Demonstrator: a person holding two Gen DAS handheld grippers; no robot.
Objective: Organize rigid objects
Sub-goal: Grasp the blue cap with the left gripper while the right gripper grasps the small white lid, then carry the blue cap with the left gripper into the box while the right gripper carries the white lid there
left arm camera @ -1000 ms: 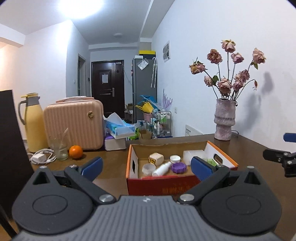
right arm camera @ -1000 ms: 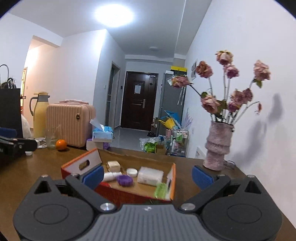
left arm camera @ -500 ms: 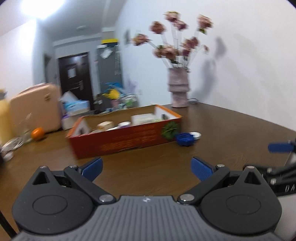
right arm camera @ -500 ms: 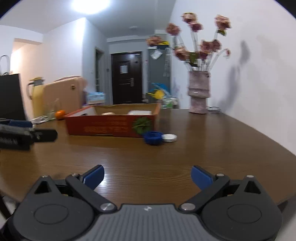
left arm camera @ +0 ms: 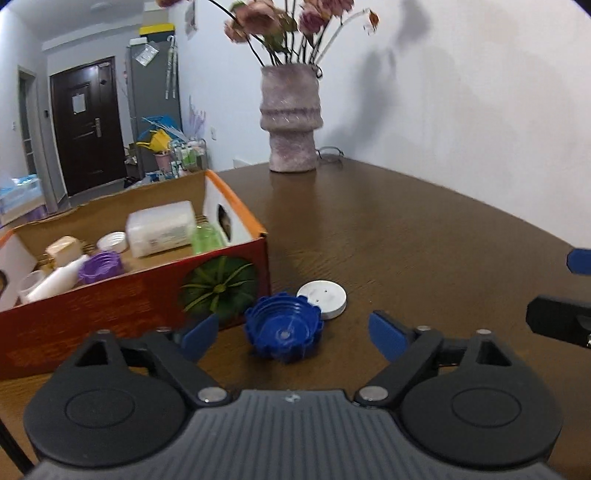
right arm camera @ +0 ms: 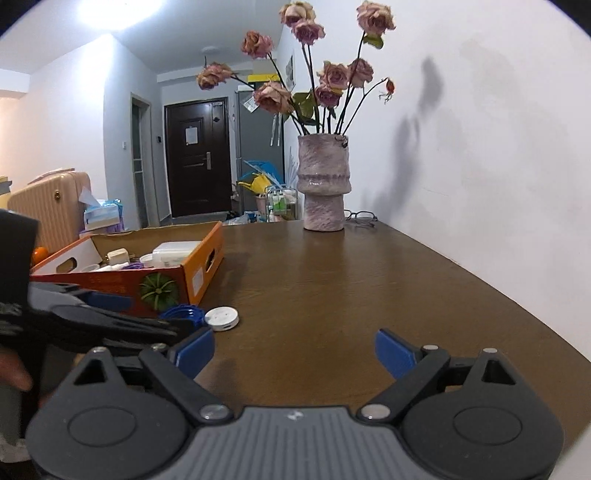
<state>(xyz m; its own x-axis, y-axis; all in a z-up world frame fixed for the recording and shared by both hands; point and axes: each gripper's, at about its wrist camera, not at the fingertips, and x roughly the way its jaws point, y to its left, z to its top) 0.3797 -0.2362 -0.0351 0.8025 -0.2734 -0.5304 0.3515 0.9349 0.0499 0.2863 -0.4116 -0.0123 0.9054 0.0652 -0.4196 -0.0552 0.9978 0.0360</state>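
Two lids sit loose on the desk (left arm camera: 424,229), right by the red box (left arm camera: 122,295) corner. Left tool (left arm camera: 286,332) straddles the blue cap (left arm camera: 283,332), jaws closing but not touching yet. Right tool (right arm camera: 293,350) is closing too, nothing between.

my view bows at the edges. a ceiling light (right arm camera: 110,14) glares white, flower shadows (right arm camera: 428,88) streak the wall, the box (left arm camera: 140,288) smears slightly.
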